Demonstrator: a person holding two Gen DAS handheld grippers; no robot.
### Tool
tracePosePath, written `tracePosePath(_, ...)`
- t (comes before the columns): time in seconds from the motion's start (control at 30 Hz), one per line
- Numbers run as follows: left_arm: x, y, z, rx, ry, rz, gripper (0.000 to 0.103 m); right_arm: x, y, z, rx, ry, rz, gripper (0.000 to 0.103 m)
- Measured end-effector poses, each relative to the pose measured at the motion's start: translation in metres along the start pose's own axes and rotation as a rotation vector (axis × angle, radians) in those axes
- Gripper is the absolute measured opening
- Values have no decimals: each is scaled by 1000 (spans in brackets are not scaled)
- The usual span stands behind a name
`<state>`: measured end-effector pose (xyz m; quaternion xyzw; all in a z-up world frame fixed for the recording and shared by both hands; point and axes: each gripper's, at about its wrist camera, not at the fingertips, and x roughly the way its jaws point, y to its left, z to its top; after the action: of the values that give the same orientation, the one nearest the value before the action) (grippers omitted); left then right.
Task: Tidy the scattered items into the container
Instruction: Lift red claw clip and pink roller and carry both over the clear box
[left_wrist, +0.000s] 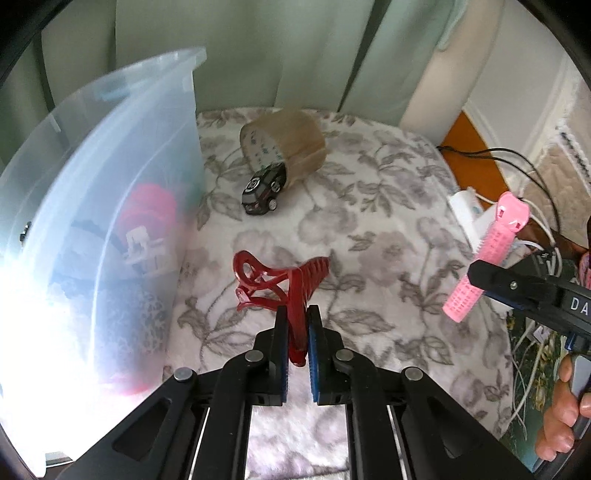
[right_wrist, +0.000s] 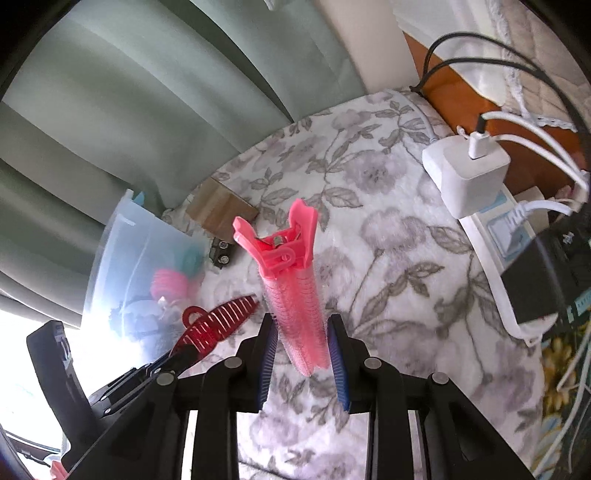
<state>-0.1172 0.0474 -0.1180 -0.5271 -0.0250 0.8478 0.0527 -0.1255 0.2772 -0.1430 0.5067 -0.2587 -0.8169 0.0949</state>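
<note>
Left hand-held gripper (left_wrist: 297, 354) pinching red claw clip (left_wrist: 280, 284) — rigid, brittle; right hand-held gripper (right_wrist: 301, 354) clamping pink roller clip (right_wrist: 295, 288) mid-body — light, springy.

- Container (left_wrist: 110, 155): translucent, smooth plastic.
- Hair claw (left_wrist: 284, 280): glossy red plastic.
- Roller clip (right_wrist: 295, 280): pink plastic, bristly surface.
- Tape roll (left_wrist: 291, 140): glossy brown film.
- Toy car (left_wrist: 264, 188): shiny black finish.
- Cover (left_wrist: 369, 229): plush floral cloth.

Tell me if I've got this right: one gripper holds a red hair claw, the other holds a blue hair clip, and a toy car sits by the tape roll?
Nearly. The hair clip in the right gripper is pink, not blue, as the right wrist view shows. The rest holds.
</note>
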Motion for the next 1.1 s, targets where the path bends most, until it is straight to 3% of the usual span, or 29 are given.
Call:
tracePosePath(0.23,-23,-5,-4,12,-52,-35,9,-22,12,-10,-18,-37,13,30)
tracePosePath(0.77,-114,10,-4,-2,-268,-129,9,-63,57,-27,-92,-111,40,30)
tracePosePath(1.1,-151,51,-4,-79,-387,-103,9,-79,99,-34,-167,-142,56,30)
